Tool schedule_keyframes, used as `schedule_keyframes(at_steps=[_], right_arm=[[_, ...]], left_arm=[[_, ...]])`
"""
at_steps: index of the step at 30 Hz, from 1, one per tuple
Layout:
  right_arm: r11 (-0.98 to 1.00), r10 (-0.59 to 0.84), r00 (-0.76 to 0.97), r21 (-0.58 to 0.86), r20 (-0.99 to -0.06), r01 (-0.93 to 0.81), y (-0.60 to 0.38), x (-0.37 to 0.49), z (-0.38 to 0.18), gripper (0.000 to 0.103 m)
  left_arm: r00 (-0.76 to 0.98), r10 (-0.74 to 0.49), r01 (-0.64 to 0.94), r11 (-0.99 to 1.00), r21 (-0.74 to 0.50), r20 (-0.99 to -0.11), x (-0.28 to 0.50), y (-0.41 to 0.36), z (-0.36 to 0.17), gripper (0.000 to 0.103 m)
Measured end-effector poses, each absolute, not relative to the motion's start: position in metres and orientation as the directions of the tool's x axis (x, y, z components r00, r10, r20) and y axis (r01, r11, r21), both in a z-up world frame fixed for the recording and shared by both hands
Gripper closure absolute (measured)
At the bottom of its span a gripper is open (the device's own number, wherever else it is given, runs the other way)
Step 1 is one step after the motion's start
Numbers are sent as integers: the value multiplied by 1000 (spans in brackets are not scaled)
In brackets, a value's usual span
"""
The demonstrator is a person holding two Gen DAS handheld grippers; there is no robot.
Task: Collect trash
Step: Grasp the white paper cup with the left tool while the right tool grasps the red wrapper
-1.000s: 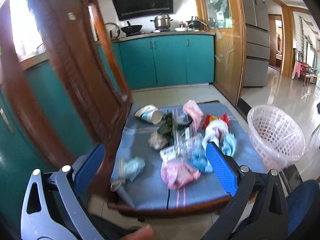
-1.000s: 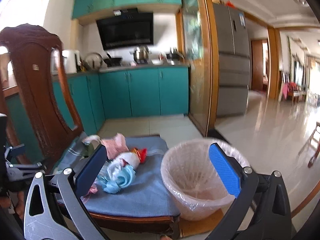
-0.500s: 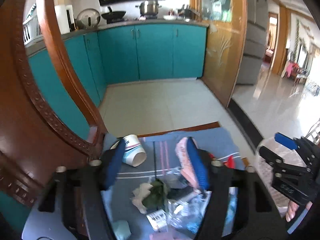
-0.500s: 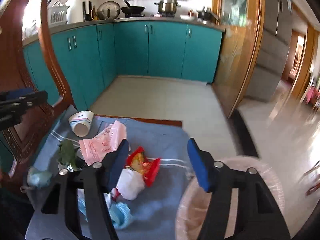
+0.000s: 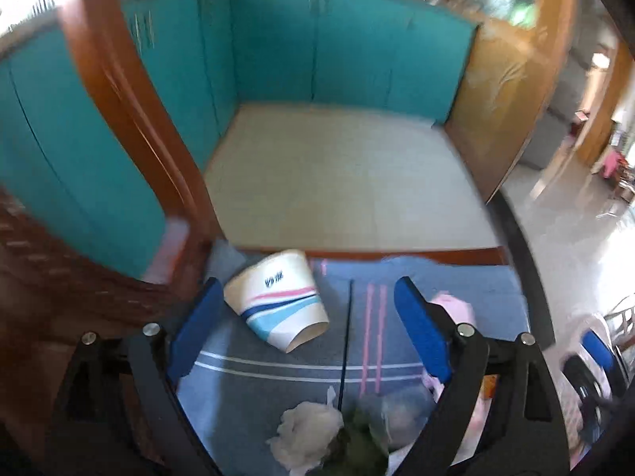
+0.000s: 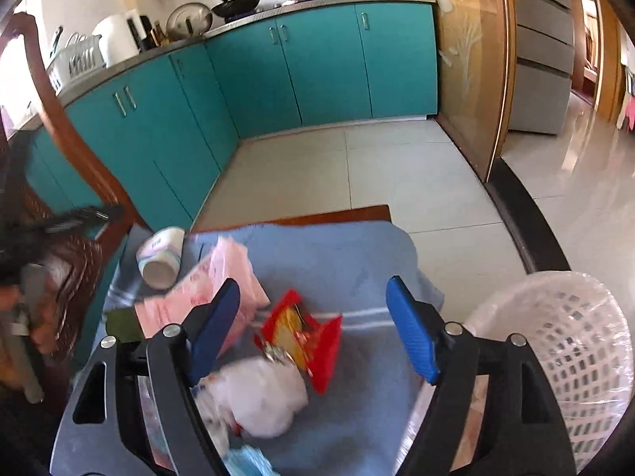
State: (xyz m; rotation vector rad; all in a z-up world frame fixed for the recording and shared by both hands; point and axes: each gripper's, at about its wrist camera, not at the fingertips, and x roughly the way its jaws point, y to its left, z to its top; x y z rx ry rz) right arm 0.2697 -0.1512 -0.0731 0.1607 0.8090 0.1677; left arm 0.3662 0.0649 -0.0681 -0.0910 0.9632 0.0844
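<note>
Trash (image 6: 301, 333) all sits on our chair cushion (image 6: 349, 254); basket (image 6: 563, 357) looks empty, both grippers (image 5: 305, 309) (image 6: 313, 317) spread wide, holding nothing.

Teal cabinets (image 6: 325, 63), perhaps a fridge (image 6: 543, 55)

i see a white paper cup (image 5: 278, 301) banded pink, navy and light blue on a blue cloth (image 5: 456, 277) with pink and white stripes. the wrapper (image 6: 305, 337) is red and yellow, the basket (image 6: 563, 341) white lattice, the cabinets (image 6: 325, 63) teal.
</note>
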Motion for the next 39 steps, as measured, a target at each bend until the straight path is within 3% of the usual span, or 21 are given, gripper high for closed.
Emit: schedule_keyframes(at_steps=[6, 15, 16, 18, 20, 23, 26, 31, 33, 36, 38, 39], right_arm=[[988, 157, 639, 121, -753, -100, -139, 279, -93, 17], [988, 154, 577, 143, -802, -64, -142, 292, -118, 16], [988, 150, 576, 141, -803, -60, -142, 294, -119, 16], [988, 150, 575, 148, -804, -51, -143, 296, -118, 16], [984, 166, 581, 170, -797, -48, -145, 297, -115, 16], [982, 171, 589, 182, -790, -42, -149, 298, -111, 16], [981, 174, 583, 191, -794, -32, -150, 300, -114, 16], [988, 151, 535, 145, -831, -55, -136, 307, -128, 17], [992, 125, 505, 106, -854, -65, -128, 310, -138, 21], [991, 130, 450, 98, -883, -93, -120, 311, -152, 34], [987, 150, 430, 112, -890, -112, -117, 309, -157, 64], [984, 171, 416, 130, -893, -125, -116, 309, -159, 70]], left_arm=[[396, 96, -196, 980, 18, -913, 394, 79, -124, 15], [328, -3, -226, 971, -82, -945, 416, 103, -162, 16], [330, -8, -221, 971, -86, -944, 415, 106, -166, 27], [342, -11, -206, 975, -86, -940, 413, 107, -167, 34], [369, -8, -172, 982, -77, -930, 406, 103, -162, 49], [395, 21, -119, 993, -29, -919, 390, 90, -152, 61], [405, 27, -86, 996, -8, -914, 374, 85, -150, 62], [392, -66, -80, 991, -105, -918, 361, 98, -147, 62], [393, -93, -71, 989, -131, -915, 358, 101, -145, 62], [412, -95, -57, 990, -130, -906, 347, 96, -140, 41], [432, -85, -57, 991, -122, -898, 342, 96, -130, 27], [442, -81, -57, 991, -118, -894, 342, 97, -129, 25]])
